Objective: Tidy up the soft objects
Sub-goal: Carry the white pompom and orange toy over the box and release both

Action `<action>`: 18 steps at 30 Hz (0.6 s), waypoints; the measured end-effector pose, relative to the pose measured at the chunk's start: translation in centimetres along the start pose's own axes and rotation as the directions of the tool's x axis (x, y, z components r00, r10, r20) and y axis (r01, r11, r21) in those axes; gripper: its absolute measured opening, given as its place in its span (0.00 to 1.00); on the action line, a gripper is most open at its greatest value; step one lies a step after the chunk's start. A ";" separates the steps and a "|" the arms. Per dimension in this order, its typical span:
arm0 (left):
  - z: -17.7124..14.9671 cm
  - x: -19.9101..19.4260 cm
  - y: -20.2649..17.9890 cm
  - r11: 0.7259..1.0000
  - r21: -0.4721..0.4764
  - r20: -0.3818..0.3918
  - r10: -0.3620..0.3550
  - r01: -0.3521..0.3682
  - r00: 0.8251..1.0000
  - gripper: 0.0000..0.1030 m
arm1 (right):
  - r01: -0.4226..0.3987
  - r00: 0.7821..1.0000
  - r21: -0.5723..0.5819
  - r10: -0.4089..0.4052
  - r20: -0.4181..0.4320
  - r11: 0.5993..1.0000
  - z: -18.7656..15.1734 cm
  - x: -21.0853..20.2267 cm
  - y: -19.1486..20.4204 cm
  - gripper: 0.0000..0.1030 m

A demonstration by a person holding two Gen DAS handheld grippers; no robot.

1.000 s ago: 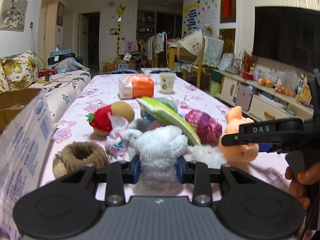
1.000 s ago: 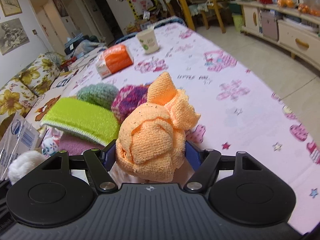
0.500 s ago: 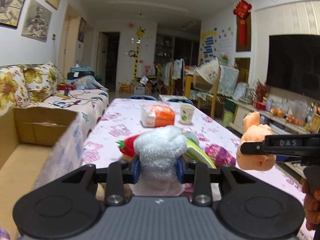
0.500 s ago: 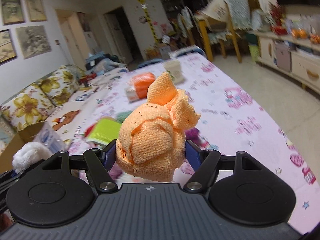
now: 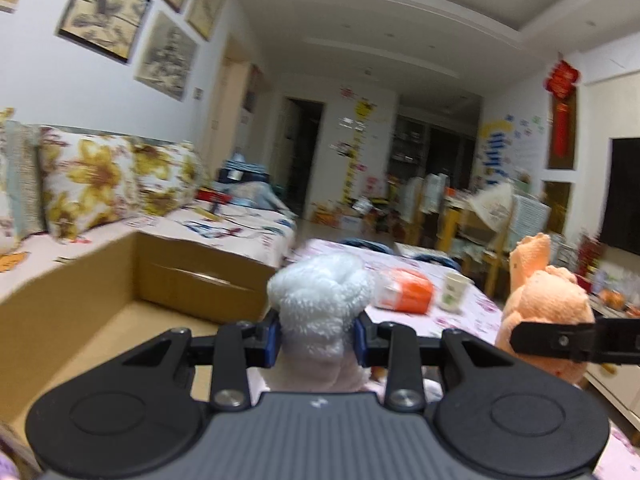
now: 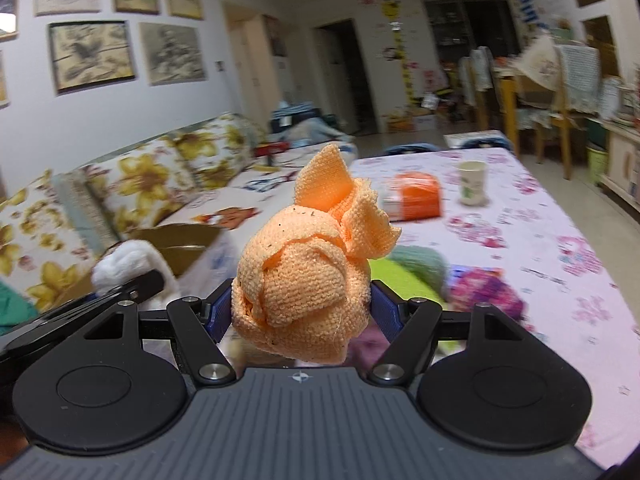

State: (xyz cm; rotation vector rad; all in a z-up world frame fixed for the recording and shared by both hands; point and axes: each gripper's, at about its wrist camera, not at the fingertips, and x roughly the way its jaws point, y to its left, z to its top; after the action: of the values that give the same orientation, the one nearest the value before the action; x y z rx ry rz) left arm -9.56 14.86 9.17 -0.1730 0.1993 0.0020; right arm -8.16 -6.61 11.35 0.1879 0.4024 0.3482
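Left gripper [image 5: 317, 335] fingers clenched on a fluffy white plush bundle [image 5: 322, 304], held up in the air. Open brown cardboard box [image 5: 120, 280] sits just left of and below those fingers, floral sofa [image 5: 100, 188] beyond it. Right gripper [image 6: 302, 310] fingers clamp a crumpled orange knitted cloth [image 6: 308, 276], also lifted. Lime-green pad [image 6: 394, 280] and purple-pink yarn ball [image 6: 486, 292] lie below right of these fingers on the pink-patterned tablecloth [image 6: 560, 240]; paper cup [image 6: 473, 182] farther ahead.

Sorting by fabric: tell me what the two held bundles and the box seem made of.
White bundle: fluffy fleece or terry, by its looped pile. Orange bundle: matte knitted or waffle-weave cloth, stitches visible. Box: plain brown corrugated cardboard, judging by its creased wall.
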 end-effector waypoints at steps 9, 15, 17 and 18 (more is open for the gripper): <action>0.7 0.1 4.9 0.970 -0.116 -0.003 0.213 -0.212 0.977 0.33 | -0.184 0.983 -0.029 0.183 -0.033 0.983 1.8 4.0 3.4 0.86; 0.2 0.1 7.5 0.931 -0.165 -0.055 0.321 -0.325 0.946 0.34 | -0.280 0.958 -0.033 0.277 -0.076 0.959 1.7 6.9 5.9 0.86; 0.2 0.0 8.1 0.922 -0.177 -0.067 0.338 -0.344 0.939 0.34 | -0.302 0.950 -0.033 0.298 -0.094 0.953 1.3 6.9 6.8 0.86; 0.2 0.0 8.4 0.918 -0.184 -0.072 0.344 -0.351 0.936 0.35 | -0.310 0.947 -0.032 0.305 -0.104 0.950 1.2 7.1 7.2 0.87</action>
State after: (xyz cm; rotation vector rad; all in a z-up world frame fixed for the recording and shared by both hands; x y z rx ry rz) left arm -9.67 23.15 7.90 -0.3313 0.2667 0.3749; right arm -3.66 2.47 11.69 0.1871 0.4622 0.6770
